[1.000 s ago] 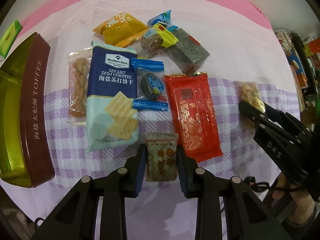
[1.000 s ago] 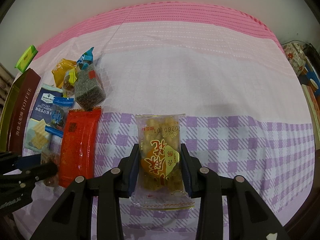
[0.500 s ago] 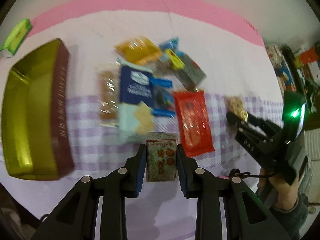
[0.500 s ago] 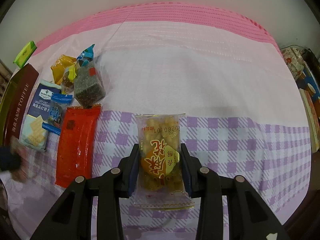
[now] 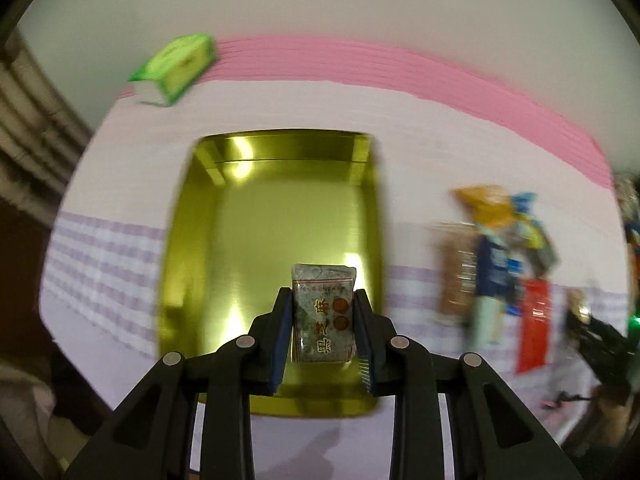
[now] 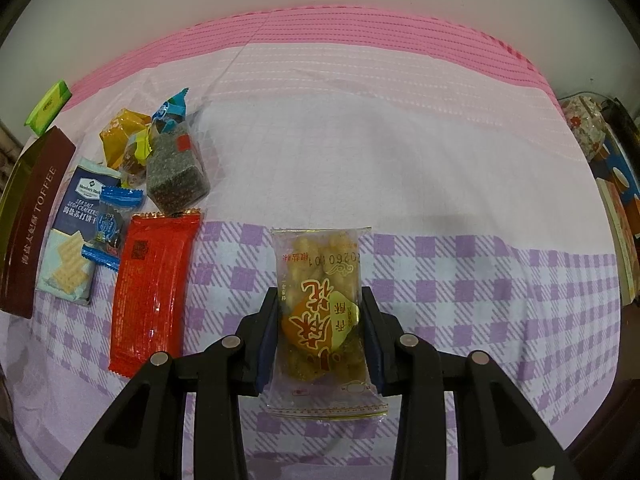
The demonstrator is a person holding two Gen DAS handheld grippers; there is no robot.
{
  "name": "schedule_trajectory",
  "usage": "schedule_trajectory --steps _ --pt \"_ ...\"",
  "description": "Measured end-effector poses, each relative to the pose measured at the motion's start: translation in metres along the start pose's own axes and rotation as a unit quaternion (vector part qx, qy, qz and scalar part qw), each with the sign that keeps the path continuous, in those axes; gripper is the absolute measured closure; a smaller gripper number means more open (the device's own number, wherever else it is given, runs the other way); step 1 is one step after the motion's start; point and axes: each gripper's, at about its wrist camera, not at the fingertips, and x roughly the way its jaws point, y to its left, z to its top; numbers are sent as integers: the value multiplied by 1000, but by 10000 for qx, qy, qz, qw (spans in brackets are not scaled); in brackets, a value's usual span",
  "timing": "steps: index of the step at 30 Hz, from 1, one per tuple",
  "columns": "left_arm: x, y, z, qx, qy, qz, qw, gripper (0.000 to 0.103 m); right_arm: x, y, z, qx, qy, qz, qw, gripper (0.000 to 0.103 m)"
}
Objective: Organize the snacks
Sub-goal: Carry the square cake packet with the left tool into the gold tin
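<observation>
Left wrist view: the left gripper (image 5: 322,322) is clamped on a small grey-green packet (image 5: 323,312), a flat glossy rectangle printed with red characters and two red round seals. The packet hangs over the near right part of an open tin (image 5: 272,216), a rounded rectangle of shiny gold metal that mirrors the lights. The tin sits on a cloth (image 5: 280,108) that is pale in the middle, pink-striped along the far edge and lilac-checked nearer. A green box (image 5: 176,66) lies at the cloth's far left corner. The pile of snacks (image 5: 496,264) to the right is motion-blurred and its print unreadable.

Right wrist view: the right gripper (image 6: 320,340) grips a clear crinkly pack (image 6: 320,308) of knobbly golden pieces, with an orange label, red characters and a date code. It sits just above the checked band of the cloth. Here the pile is sharp: a red foil bar (image 6: 150,292), a cracker pack (image 6: 74,232) reading "Member's Mark SEA SALT SODA CRACKERS", a blue-wrapped candy (image 6: 110,226), a dark seeded block (image 6: 176,176) and a yellow pouch (image 6: 118,136). Only this view shows the tin's brown outer wall, lettered "TOFFEE", at the left edge.
</observation>
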Motion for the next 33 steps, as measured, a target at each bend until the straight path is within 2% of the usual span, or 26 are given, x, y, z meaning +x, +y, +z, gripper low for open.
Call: schedule_trajectory --steps 4,9,17,33 --pt "19 30 -5 -142 91 297 9994 73 1 0 0 15 6 -12 10000 68" --pt "45 49 -10 -227 297 387 9985 73 1 1 0 43 37 -44 10000 68" --pt "66 52 -19 -46 460 515 9976 73 2 1 4 58 164 -67 9998 68" --pt "72 54 -23 125 320 589 9977 73 5 2 9 118 313 -104 9994 68"
